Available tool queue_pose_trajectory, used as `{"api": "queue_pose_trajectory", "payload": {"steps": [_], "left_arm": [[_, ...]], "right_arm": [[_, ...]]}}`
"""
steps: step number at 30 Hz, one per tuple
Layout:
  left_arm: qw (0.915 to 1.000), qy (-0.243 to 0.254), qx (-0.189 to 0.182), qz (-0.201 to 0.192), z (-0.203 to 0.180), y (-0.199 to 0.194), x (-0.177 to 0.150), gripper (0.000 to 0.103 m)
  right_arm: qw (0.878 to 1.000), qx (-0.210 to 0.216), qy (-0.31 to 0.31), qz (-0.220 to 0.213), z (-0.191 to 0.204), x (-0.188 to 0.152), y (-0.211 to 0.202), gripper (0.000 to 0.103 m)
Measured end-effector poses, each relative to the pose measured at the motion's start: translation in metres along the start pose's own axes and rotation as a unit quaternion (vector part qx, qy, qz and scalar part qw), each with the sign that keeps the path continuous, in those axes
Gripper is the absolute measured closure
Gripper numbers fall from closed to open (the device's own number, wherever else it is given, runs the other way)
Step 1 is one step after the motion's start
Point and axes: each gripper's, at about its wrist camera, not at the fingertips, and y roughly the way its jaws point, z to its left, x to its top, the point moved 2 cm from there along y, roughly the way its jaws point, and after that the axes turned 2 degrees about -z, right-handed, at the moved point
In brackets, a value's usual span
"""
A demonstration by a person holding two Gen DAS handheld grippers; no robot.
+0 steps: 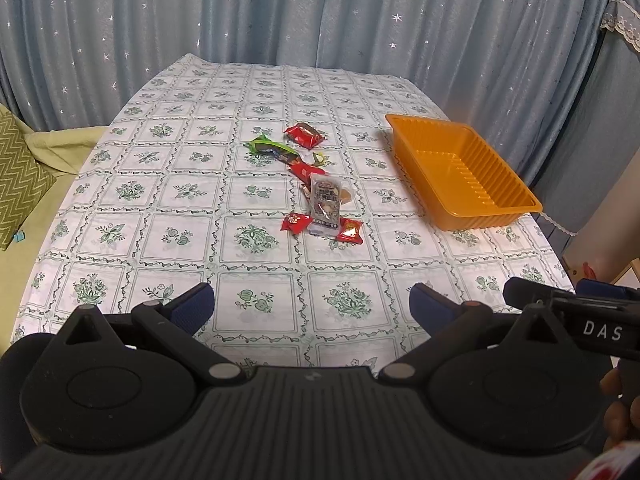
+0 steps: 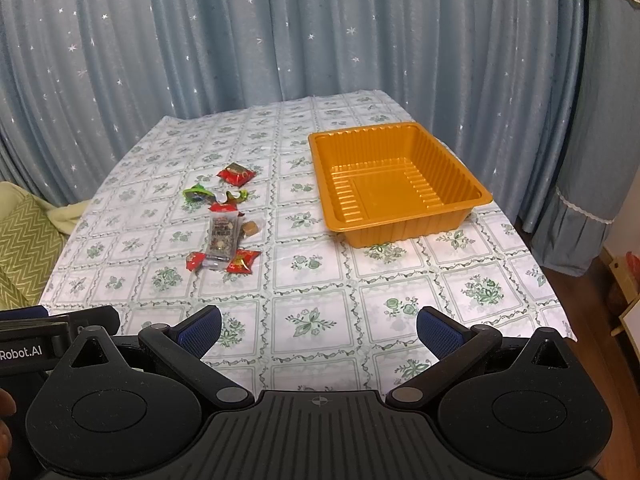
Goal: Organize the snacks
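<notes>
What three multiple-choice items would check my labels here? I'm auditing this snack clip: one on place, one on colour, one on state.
1. Where do the snack packets lie relative to the tray in the right wrist view?
A. Inside it
B. On the tablecloth, left of it
C. Stacked on its rim

2. What colour is the tray?
A. Orange
B. Blue
C. White

3. What state are the left gripper and right gripper in?
A. Both open, holding nothing
B. Both shut on packets
C. Left shut, right open

Key: 1 B, the packets sit apart from the tray on the cloth. 2 A, its walls and floor are orange. 3 A, each pair of fingers stands wide with only cloth between.
</notes>
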Motion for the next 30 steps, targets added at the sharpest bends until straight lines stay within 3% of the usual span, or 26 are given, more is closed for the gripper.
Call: {"api": "queue_pose_trajectory", "payload": {"steps": [12,20,21,23,25,30], "left_arm": [[0.9999,-0.013,-0.002,-0.001,0.015,0.007,0.002,0.0],[0.999,-0.04,0.017,0.008,0.053,0.045,0.015,0.0],[0.9988,-0.044,0.02,0.01,0.058,0.052,0.016,0.0],[0.9985,-0.048,0.024,0.013,0.066,0.065,0.019,0.0],[0.9985,-0.048,0.024,0.013,0.072,0.08,0.024,0.0],[0.9986,-0.045,0.022,0.018,0.081,0.116,0.034,0.003]], "right_arm": [[1.0,0.002,0.004,-0.005,-0.001,-0.002,0.006,0.0],[0.999,0.036,-0.008,-0.022,0.013,0.004,0.048,0.001],[0.999,0.04,-0.01,-0.023,0.015,0.006,0.055,0.005],[0.998,0.051,-0.014,-0.019,0.022,0.008,0.073,0.025],[0.998,0.059,-0.014,-0.012,0.028,0.011,0.091,0.028],[0.997,0.072,-0.021,-0.003,0.046,0.017,0.141,0.049]]}}
